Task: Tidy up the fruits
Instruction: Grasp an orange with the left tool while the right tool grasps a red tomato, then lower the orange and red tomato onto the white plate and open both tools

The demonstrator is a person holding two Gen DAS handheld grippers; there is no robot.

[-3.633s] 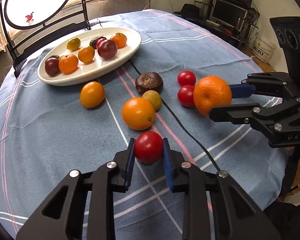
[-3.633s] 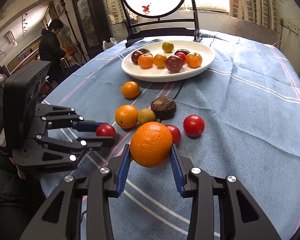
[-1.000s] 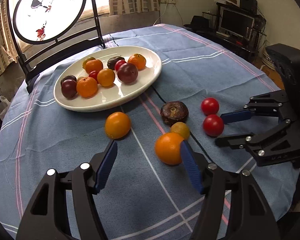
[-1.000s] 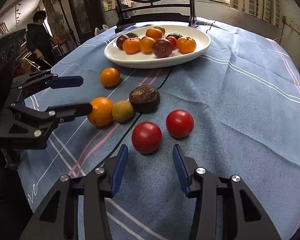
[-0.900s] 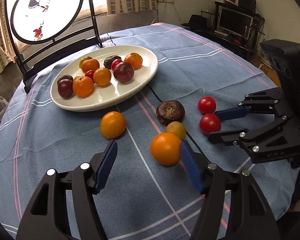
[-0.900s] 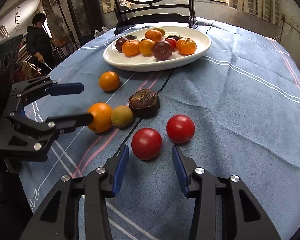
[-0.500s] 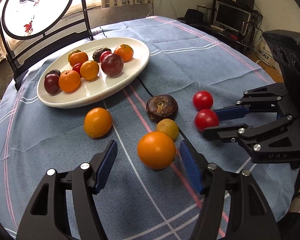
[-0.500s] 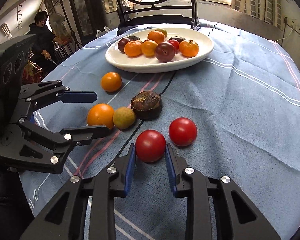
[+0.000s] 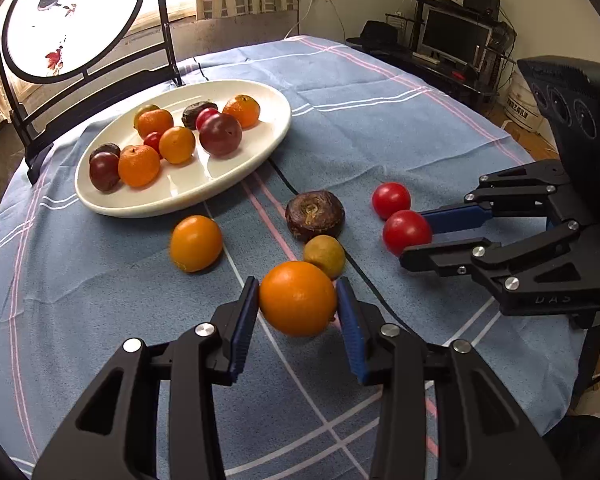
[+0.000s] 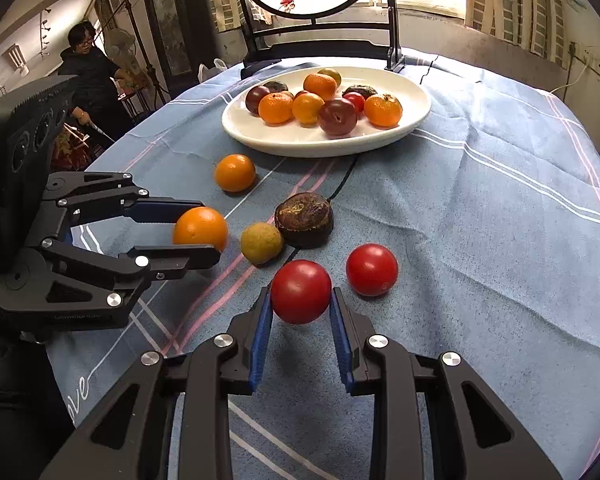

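We hold two fruits at once, and the white plate (image 9: 268, 148) lies ahead of both sets of fingers, up the blue tablecloth (image 9: 380, 128). Our left gripper (image 9: 298, 312) has just been closing, and its pads now press both flanks of the orange (image 9: 298, 298); the plate sits ahead and to the left of these fingers, and it looks nearer this hand. Our right gripper (image 10: 301, 312) is clamped on the red tomato (image 10: 301, 291); for it the plate lies almost straight ahead, beyond the dark brown fruit (image 10: 304, 219).
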